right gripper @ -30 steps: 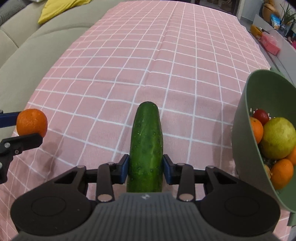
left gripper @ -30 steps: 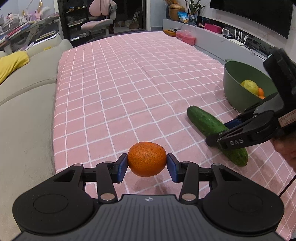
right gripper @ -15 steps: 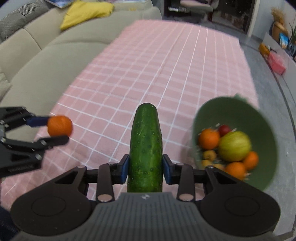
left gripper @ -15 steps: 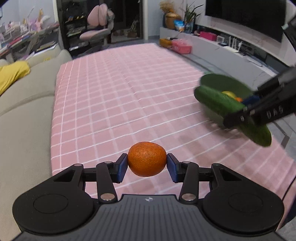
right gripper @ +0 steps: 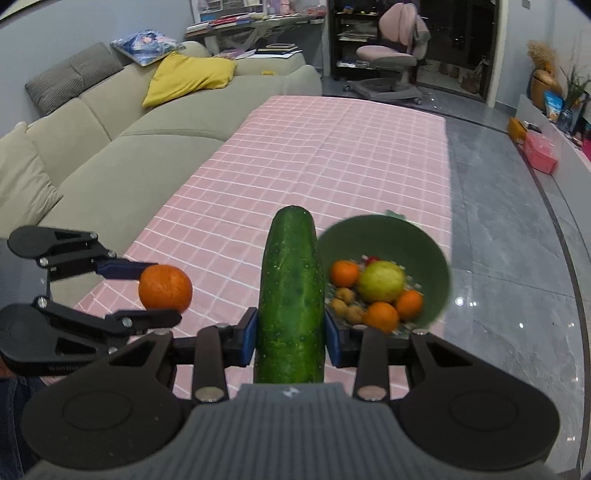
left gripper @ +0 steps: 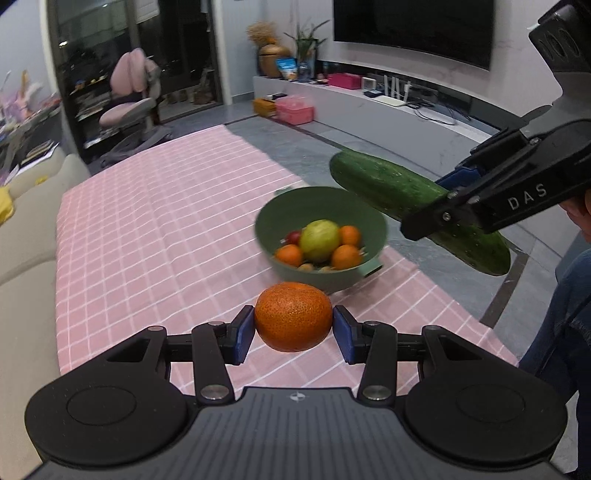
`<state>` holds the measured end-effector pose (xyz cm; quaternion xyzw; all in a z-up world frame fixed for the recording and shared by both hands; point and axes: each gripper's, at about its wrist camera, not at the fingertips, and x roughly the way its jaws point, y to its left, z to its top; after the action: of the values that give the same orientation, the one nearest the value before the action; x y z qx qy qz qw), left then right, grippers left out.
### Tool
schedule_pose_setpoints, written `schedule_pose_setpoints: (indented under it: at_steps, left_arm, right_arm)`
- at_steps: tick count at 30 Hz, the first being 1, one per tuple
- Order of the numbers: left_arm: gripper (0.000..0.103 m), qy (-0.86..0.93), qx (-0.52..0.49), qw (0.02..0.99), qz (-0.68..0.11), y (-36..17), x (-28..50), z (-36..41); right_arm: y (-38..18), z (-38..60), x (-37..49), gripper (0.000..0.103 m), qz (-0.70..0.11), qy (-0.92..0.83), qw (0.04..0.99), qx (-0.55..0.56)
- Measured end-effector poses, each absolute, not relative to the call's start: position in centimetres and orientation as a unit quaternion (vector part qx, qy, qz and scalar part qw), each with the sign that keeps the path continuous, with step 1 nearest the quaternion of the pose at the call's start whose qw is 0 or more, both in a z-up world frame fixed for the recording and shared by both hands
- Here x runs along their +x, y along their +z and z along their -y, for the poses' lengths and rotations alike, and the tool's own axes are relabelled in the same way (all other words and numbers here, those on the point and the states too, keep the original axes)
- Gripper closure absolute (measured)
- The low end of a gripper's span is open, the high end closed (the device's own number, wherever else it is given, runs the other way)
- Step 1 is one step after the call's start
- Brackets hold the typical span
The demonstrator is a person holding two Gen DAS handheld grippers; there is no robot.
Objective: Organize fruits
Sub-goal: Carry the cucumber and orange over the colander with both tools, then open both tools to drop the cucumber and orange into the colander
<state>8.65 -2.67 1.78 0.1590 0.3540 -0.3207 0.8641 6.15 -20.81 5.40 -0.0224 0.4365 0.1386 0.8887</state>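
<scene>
Pink checked cloth covers the long table [right gripper: 332, 155], which runs away from the cameras between a beige sofa [right gripper: 122, 147] along one long edge and grey tiled floor [right gripper: 509, 229] along the other. A pink swivel chair [right gripper: 391, 51] stands beyond the far end, and a low grey media shelf [left gripper: 388, 107] lines the wall under a dark television [left gripper: 413, 29].

Near the floor-side edge of the table, toward its near end, sits a green bowl [left gripper: 284, 206]. It holds several oranges, one large yellow-green fruit [left gripper: 319, 240], something small and red, and a few small brownish fruits.

Both tools are raised above the table. The left gripper [left gripper: 293, 330] has its blue pads pressed on either side of an orange mandarin [left gripper: 293, 315], which hangs clear of the cloth, in line with the near side of the bowl in the left wrist view. The right gripper [right gripper: 291, 339] is clamped around a dark green cucumber [right gripper: 291, 295], gripping it near one end so that most of its length sticks forward past the fingers. Seen from the left wrist, the cucumber is tilted, its free end higher and close to the bowl's rim, though it touches nothing. A blue denim sleeve [left gripper: 565, 332] shows at the right edge of that view.
</scene>
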Motion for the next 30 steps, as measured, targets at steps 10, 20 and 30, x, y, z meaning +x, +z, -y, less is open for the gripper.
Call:
schedule_pose_setpoints:
  at_steps: [10, 20, 30]
  left_arm:
    - [0.052, -0.351, 0.203, 0.843, -0.353, 0.2, 10.4, 8.7]
    - [0.052, -0.335, 0.208, 0.839, -0.374, -4.0, 17.5, 14.0]
    - [0.051, -0.298, 0.195, 0.842, -0.405, -7.7, 21.0, 16.3]
  right_arm:
    - [4.4, 27.2, 5.5, 0.069, -0.454, 0.140, 0.879, -0.046]
    - [2.1, 28.3, 14.1, 0.069, -0.437, 0.209, 0.859, -0.163]
    - [-3.7, 24.9, 23.2, 0.069, -0.394, 0.323, 0.777, -0.370]
